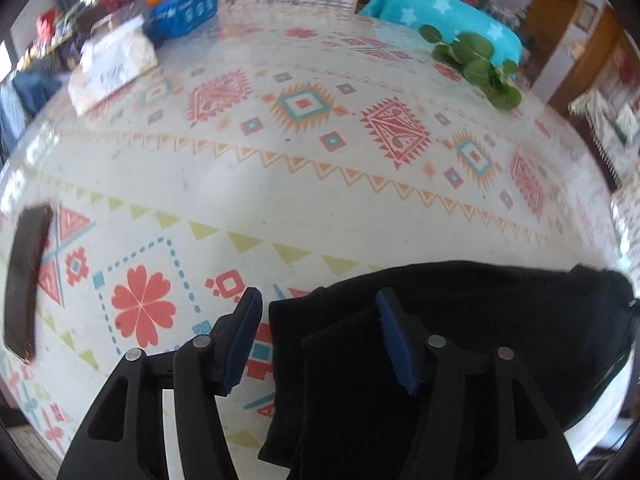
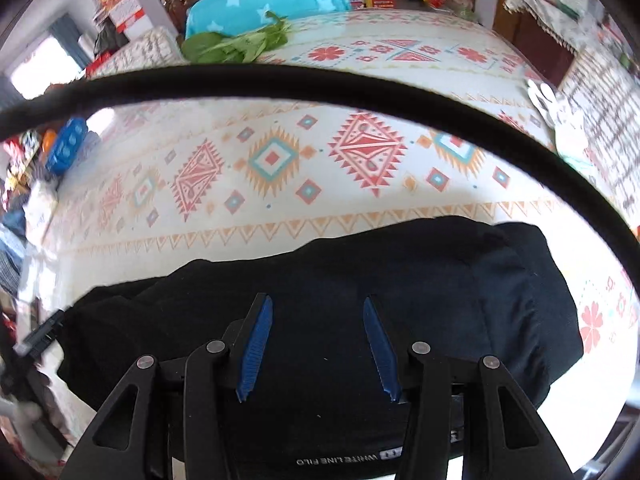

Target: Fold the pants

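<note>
Black pants (image 1: pixel 460 320) lie in a folded bundle on the patterned tablecloth (image 1: pixel 280 200) near the front edge. My left gripper (image 1: pixel 318 300) is open above the left end of the pants, with the left finger over bare cloth and the right finger over the fabric. In the right wrist view the pants (image 2: pixel 400 280) fill the lower half, with a white-lettered label at the near edge. My right gripper (image 2: pixel 318 306) is open above the middle of the pants and holds nothing.
Green leaves (image 1: pixel 476 64) and a turquoise star blanket (image 1: pixel 432 12) sit at the far side. A white box (image 1: pixel 112 68) and a blue package (image 1: pixel 180 12) are far left. A dark flat object (image 1: pixel 26 284) lies at left. A black cable (image 2: pixel 320 84) crosses the right view.
</note>
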Motion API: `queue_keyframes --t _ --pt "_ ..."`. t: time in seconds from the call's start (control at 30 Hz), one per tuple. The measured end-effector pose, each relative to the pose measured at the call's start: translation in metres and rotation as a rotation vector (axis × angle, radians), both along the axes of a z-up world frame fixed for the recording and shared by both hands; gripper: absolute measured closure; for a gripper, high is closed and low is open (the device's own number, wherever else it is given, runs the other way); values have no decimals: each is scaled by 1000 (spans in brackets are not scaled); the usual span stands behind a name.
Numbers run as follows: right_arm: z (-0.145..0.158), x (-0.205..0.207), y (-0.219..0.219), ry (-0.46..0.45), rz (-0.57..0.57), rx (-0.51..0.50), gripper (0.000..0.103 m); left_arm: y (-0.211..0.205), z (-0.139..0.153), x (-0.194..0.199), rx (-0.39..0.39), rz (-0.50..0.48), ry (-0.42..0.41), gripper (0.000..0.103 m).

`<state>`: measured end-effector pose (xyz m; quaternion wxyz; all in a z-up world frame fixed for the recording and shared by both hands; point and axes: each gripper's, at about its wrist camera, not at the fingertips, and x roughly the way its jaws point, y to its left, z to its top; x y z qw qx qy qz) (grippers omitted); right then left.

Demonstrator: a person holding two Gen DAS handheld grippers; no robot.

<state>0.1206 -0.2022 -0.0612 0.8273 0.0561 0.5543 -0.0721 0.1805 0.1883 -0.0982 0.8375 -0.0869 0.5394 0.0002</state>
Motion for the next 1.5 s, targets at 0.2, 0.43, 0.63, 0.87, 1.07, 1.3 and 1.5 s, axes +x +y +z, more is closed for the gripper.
queue_keyframes --t 0.2,0.43,0.63,0.87,1.07,1.3,1.5 --pt "-36 25 17 60 11 -139 45 5 26 -16 -40 11 -76 44" --pt "-16 18 -9 16 -2 -62 41 9 51 -30 -92 33 -106 44" --pt "-1 -22 -87 -17 -127 20 43 -35 38 -33 -65 -56 -75 44" --pt "14 -54 -132 -110 -196 250 43 -73 23 -34 -42 -112 -63 44" --pt "12 -59 -140 -71 -202 175 43 -79 -9 -30 -13 -104 -22 44" --pt "-3 -46 -124 -19 -113 82 20 -86 -9 -32 16 -112 -53 36" --pt "25 -61 -117 -77 -53 95 20 -57 34 -55 -39 -38 -118 36"
